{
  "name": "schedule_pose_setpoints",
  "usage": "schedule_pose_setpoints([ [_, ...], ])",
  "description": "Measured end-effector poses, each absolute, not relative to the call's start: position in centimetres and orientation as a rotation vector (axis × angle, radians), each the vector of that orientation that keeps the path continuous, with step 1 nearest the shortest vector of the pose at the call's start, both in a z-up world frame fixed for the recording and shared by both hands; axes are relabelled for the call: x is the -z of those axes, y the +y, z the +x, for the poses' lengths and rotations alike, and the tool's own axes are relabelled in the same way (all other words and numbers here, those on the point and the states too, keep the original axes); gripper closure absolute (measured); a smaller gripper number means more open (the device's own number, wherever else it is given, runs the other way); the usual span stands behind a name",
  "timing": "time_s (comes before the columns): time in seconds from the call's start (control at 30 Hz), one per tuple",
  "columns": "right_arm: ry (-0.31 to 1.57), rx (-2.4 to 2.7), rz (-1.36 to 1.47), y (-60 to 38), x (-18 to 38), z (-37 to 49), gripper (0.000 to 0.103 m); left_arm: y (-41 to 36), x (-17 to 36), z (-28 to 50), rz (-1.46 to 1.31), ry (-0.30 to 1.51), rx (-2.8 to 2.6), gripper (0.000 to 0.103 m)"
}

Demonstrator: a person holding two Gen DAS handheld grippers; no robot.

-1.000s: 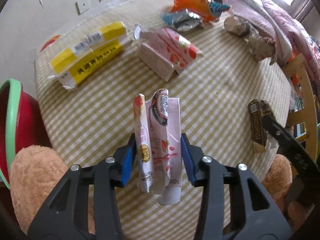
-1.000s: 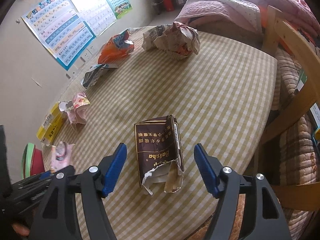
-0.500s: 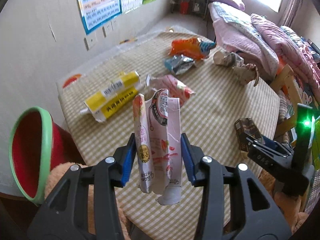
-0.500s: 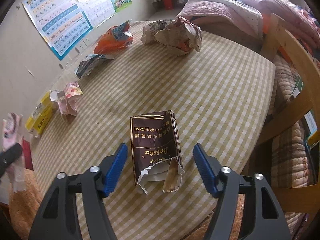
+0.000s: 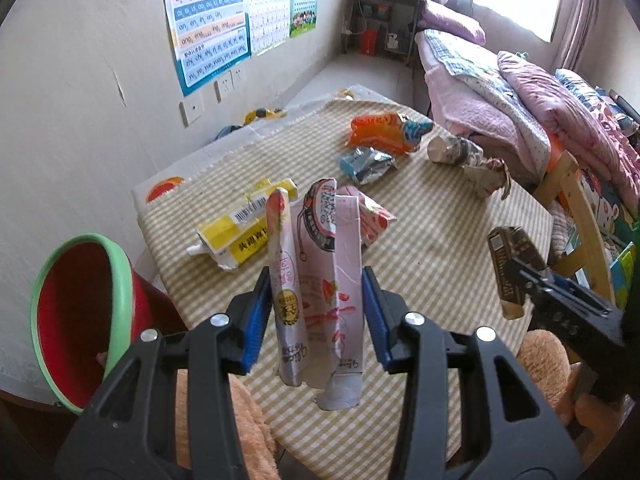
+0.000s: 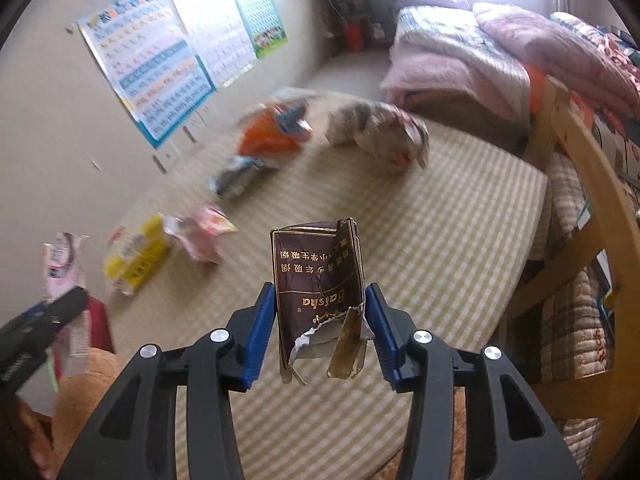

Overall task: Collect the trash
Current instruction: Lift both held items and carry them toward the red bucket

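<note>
Left gripper point(image 5: 316, 312) clamped on pink strawberry carton point(image 5: 316, 280), blue fingers point(image 5: 256, 316) pressing both its sides, carton raised clear above checked tabletop point(image 5: 432, 248). Right gripper point(image 6: 320, 320) clamped likewise on torn brown carton point(image 6: 320, 284), lifted off tabletop. Red bin with green rim point(image 5: 80, 320) beside tabletop's edge. Yellow carton point(image 5: 240, 232), orange wrapper point(image 5: 380, 132) lying on tabletop.

Both cameras look forward along their gripper fingers, from above the near edge of the worktop point(image 5: 432, 264) toward the wall posters point(image 5: 208, 20) and the bed point(image 6: 460, 64). Both views share the checked worktop and each shows the other gripper.
</note>
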State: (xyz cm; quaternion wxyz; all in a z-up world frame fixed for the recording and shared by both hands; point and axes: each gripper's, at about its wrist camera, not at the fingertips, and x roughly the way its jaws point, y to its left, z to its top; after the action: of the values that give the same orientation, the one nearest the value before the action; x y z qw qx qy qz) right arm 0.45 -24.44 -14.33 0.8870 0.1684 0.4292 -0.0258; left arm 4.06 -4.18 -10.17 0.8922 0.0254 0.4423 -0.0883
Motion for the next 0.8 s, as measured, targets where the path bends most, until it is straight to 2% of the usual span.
schedule_pose_setpoints([
  [0.37, 0.762, -0.015, 0.321, -21.6, 7.9, -0.7, 0.058, -2.2, 9.2, 3.7, 0.022, 0.879, 0.174, 0.061],
  [0.8, 0.731, -0.072, 0.265, -18.2, 5.6, -1.0, 0.058, 0.5, 8.2, 3.3, -0.026, 0.841, 0.153, 0.061],
])
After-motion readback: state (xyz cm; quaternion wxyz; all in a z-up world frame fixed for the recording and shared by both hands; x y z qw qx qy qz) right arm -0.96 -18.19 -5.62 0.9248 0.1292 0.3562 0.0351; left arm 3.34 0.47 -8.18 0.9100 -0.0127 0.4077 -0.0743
